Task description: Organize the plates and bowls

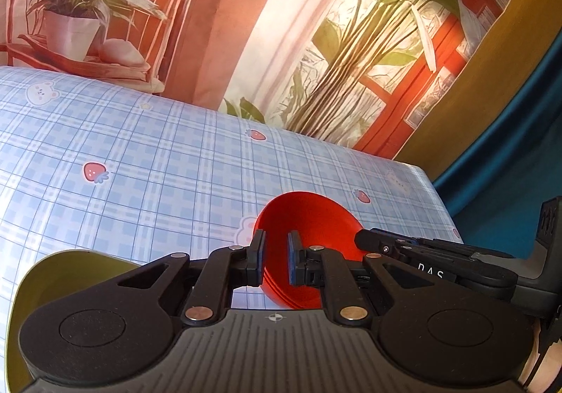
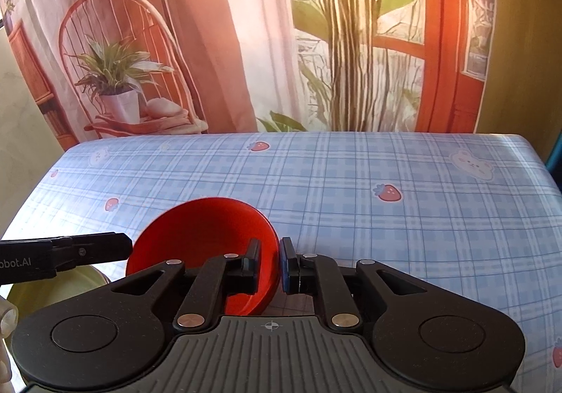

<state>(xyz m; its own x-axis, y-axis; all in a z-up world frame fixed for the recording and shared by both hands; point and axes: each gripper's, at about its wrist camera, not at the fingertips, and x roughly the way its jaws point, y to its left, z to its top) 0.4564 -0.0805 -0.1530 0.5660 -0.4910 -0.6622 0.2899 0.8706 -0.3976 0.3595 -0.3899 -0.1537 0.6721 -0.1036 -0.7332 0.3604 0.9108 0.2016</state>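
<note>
A red bowl (image 1: 316,221) is held tilted above the blue checked tablecloth (image 1: 140,154), gripped from both sides. My left gripper (image 1: 275,257) is shut on its near-left rim. My right gripper (image 2: 268,266) is shut on the bowl's (image 2: 203,231) right rim. The right gripper's fingers (image 1: 386,242) show at the bowl's right side in the left wrist view, and the left gripper's fingers (image 2: 91,245) show at its left side in the right wrist view. A yellow-green bowl (image 1: 70,273) lies low at the left, also showing in the right wrist view (image 2: 59,284).
The tablecloth (image 2: 386,182) carries strawberry and bear prints. A printed backdrop (image 2: 246,41) with a chair, plants and a window hangs behind the table's far edge. The table's right edge (image 1: 439,192) drops off beside a blue curtain (image 1: 509,161).
</note>
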